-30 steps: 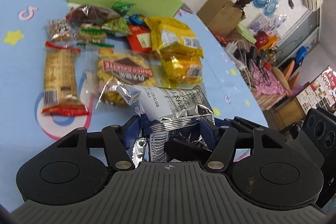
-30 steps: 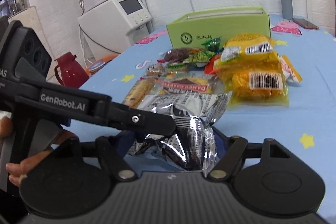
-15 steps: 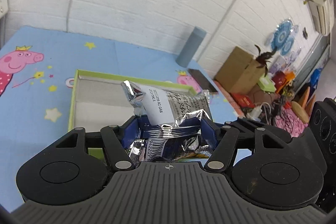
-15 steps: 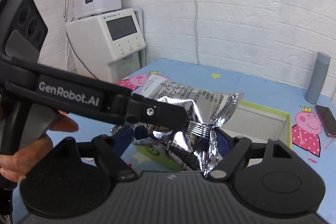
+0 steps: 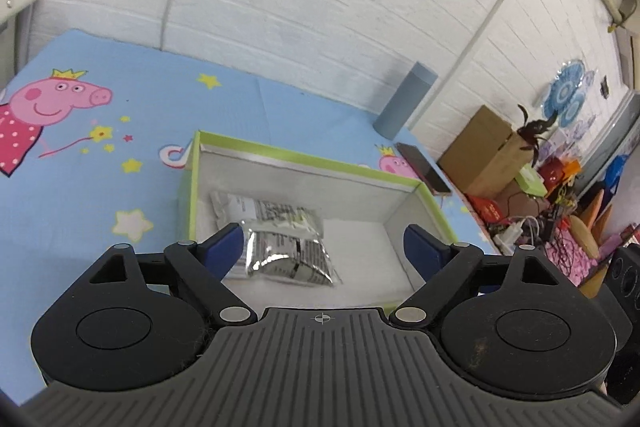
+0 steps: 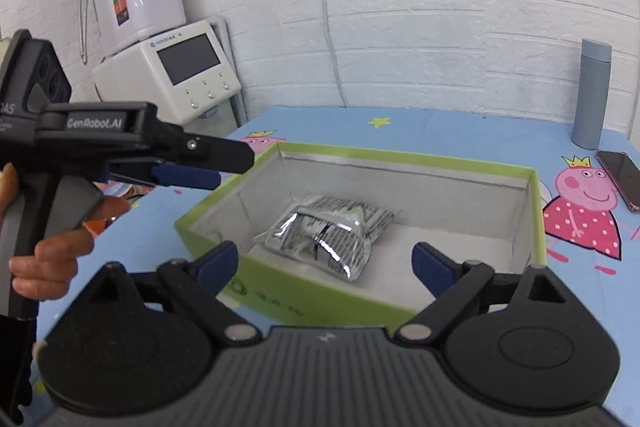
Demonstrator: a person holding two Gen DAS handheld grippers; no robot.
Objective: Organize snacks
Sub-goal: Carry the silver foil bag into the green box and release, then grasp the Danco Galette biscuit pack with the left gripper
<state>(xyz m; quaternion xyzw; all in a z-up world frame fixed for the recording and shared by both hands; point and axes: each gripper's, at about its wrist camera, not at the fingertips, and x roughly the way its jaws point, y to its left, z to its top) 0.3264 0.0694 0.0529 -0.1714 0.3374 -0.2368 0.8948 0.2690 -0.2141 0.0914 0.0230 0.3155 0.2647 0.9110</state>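
I have both grippers over the open green cardboard box with the white inside (image 5: 416, 187), which stands on the bench under a light-blue cartoon-print cloth (image 5: 120, 195).

The crinkled silver foil snack packet (image 5: 280, 243) lies flat on the floor of the box, toward its left wall as my left camera sees it. From the right camera the same packet (image 6: 328, 233) rests near the middle of the box floor, clear of the walls.

My left gripper (image 5: 324, 243) is above the box's near edge; its blue-padded fingers (image 5: 226, 247) are spreading apart and already stand wide. The packet shows between them in the picture but lies below on the box floor, and neither pad touches it.

My right gripper (image 6: 324, 259) is over the box's near wall (image 6: 288, 291), its fingers (image 6: 218, 263) also opening wide, nothing pressed between them.

In the right view the left gripper (image 6: 192, 163) reaches in just beyond the box's left corner, held by a hand (image 6: 52, 247) on its handle.

Behind the box, against the white brick wall, a grey-blue cylindrical bottle (image 6: 592, 95) stands upright; a dark phone (image 6: 622, 179) lies flat on the cloth right of the box. Left of the box, off the bench, sits a white machine with a screen (image 6: 176, 75).
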